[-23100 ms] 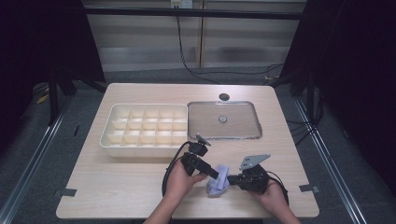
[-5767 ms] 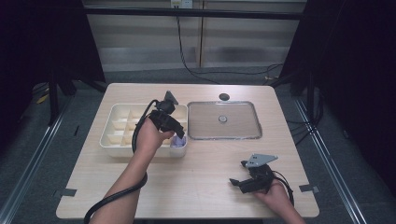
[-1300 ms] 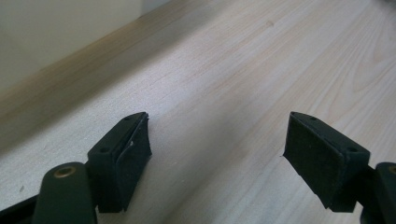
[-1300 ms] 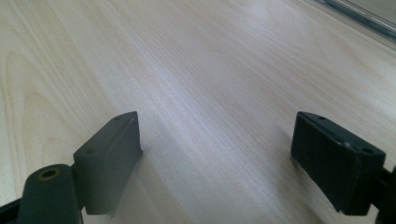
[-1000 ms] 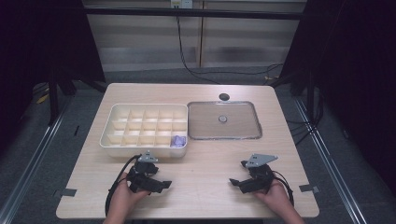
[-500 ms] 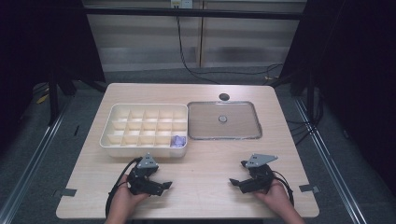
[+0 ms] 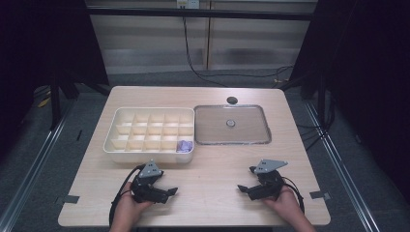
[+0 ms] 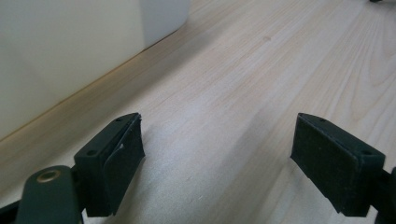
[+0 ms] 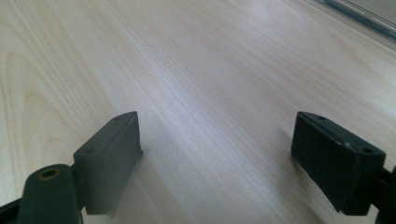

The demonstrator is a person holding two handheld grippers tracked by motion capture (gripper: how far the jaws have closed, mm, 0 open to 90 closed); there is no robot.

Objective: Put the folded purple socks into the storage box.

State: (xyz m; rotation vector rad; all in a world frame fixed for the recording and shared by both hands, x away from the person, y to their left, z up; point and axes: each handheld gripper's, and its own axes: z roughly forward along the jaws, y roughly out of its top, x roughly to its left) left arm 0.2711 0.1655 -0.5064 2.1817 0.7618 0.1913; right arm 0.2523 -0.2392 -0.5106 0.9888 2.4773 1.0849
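I am resting my left tool [image 7: 164, 192] and right tool [image 7: 244, 189] on the worktop [image 7: 212, 164], both released, jaws standing wide apart with nothing between them. The small purple item [image 7: 184, 145] is lying in the near right corner compartment of the cream divided tray [image 7: 145, 155], just beyond my left tool. It looks soft, light and crumpled, so I judge it is best pinched at a raised fold from above. The compartment walls are crowding any grasp. The clear lid [image 7: 232, 124] is lying flat beside the tray, with a dark round hole [image 7: 232, 100] behind it.
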